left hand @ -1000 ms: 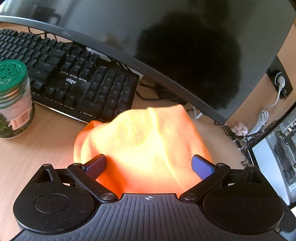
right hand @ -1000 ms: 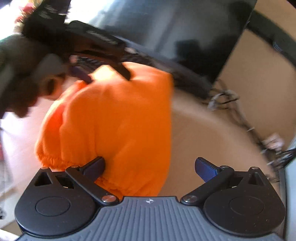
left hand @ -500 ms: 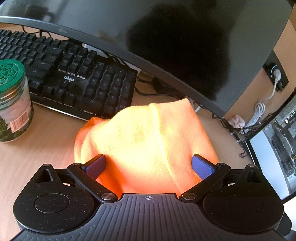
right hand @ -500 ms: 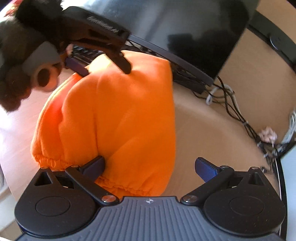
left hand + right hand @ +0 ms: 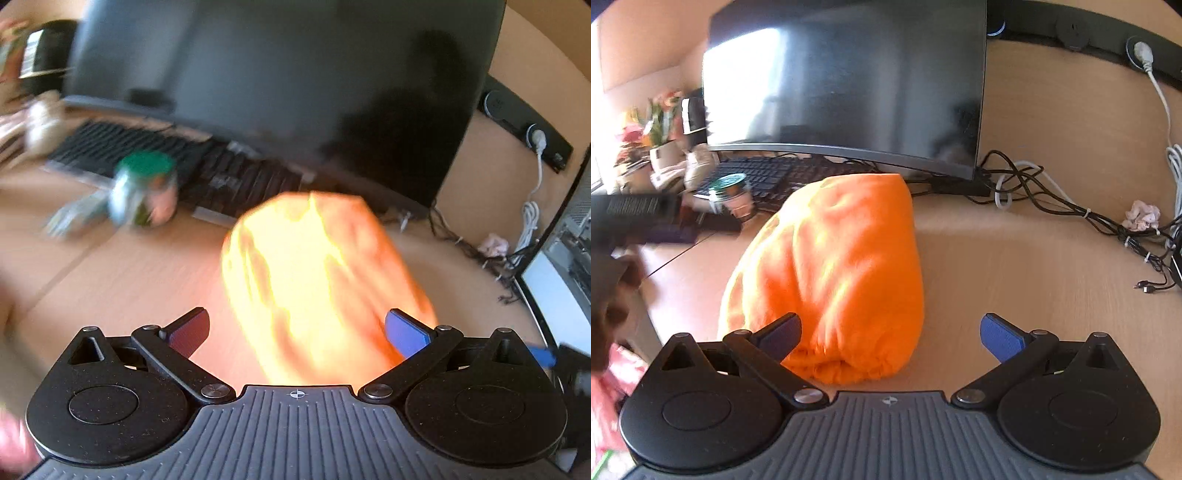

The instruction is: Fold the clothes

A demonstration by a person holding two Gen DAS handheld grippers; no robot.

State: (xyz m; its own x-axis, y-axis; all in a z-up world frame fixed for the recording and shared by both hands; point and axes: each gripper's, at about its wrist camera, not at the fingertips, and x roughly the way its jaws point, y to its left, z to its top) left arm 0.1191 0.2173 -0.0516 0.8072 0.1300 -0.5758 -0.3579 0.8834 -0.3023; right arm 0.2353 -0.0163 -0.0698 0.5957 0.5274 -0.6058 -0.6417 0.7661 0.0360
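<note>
A folded orange garment [image 5: 834, 273] lies in a rounded bundle on the wooden desk [image 5: 1015, 266], its gathered hem toward me. In the blurred left wrist view the garment [image 5: 317, 280] is brightly lit. My left gripper [image 5: 297, 332] is open and empty, its fingers either side of the bundle's near end and above it. My right gripper [image 5: 890, 334] is open and empty, just short of the hem, the left fingertip [image 5: 783, 332] by the cloth. The left gripper also shows as a dark blur in the right wrist view [image 5: 646, 221].
A dark monitor [image 5: 846, 81] and black keyboard [image 5: 768, 177] stand behind the garment. A green-lidded jar [image 5: 729, 194] sits left of it. Cables [image 5: 1052, 199] and a crumpled tissue [image 5: 1141, 216] lie at the right. Flowers [image 5: 650, 125] stand at the far left.
Both grippers have drawn back from the garment. The left one swung away to the left fast, blurring its view. The bundle stays on the desk.
</note>
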